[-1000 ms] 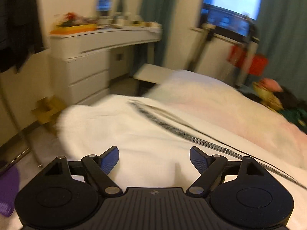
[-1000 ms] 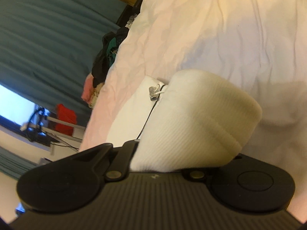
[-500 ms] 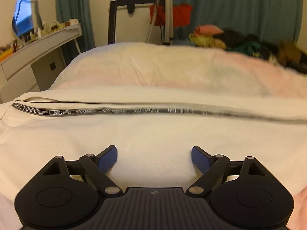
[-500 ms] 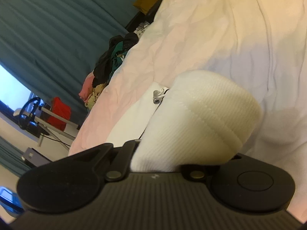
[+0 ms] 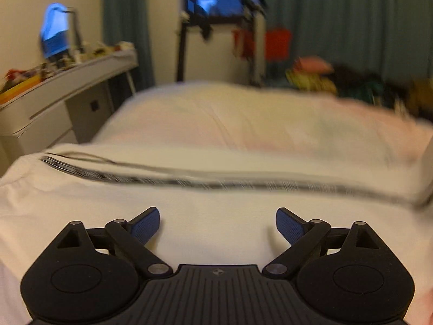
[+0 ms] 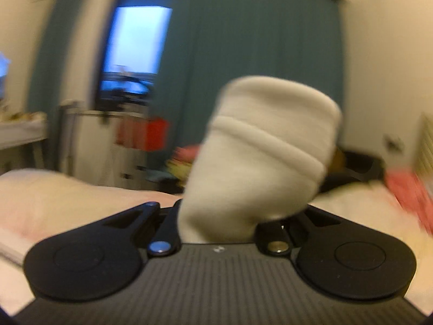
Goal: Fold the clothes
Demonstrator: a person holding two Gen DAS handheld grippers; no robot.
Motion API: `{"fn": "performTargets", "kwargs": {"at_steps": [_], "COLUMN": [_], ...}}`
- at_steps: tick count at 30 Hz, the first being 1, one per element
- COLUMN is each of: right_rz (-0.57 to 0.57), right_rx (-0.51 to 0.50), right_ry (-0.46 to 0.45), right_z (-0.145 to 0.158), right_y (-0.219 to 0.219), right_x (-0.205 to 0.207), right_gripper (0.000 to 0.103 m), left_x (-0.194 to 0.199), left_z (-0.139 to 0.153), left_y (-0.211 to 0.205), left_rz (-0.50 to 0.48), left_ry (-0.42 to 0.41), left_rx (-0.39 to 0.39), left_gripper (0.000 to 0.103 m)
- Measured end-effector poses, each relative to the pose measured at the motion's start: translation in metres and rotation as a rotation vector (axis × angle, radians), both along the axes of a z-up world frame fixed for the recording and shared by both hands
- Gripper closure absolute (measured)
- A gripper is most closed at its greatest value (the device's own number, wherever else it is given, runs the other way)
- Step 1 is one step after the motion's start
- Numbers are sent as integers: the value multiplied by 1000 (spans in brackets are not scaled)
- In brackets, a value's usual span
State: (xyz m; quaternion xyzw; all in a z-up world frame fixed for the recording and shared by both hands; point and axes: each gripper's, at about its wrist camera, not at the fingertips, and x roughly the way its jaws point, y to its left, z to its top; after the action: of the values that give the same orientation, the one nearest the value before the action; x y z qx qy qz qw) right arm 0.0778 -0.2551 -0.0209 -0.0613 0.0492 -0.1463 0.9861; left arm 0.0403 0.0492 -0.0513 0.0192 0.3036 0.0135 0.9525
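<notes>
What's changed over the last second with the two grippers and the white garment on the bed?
The right gripper has swung up: its view went from looking down on the bed to facing the curtain and window, carrying the ribbed cuff with it. The left gripper turned from the dresser side to square over the white garment. Unchanged: right stays clamped on the cuff, left stays open and empty.
</notes>
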Motion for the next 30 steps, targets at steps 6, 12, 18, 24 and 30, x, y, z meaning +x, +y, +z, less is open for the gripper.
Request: {"fn": "performTargets", "kwargs": {"at_steps": [6,12,18,24,30], "right_rz": [284,364,444,516,641], "right_rx": [-197,-327,-395,-346,-50], "right_ry": [171,306,214,298,423], "right_z": [-65,-113,-107,-111,-74], "right_y": [129,176,196,191,161], "right_x": [1,3,-7,-7,-30], "right_gripper": [91,91,91,87,40], "left_x": [-12,-12,-10,-8,-15], "left_z": [33,33,37,26,22], "left_y": [56,93,94,71,52], "left_rz": [182,232,183,87,-11], "left_ry": [-71,-29,-60,-55,-63], "left_rx": [-75,-239,-322,-276,-218], "left_gripper": [8,8,8,8,8]}}
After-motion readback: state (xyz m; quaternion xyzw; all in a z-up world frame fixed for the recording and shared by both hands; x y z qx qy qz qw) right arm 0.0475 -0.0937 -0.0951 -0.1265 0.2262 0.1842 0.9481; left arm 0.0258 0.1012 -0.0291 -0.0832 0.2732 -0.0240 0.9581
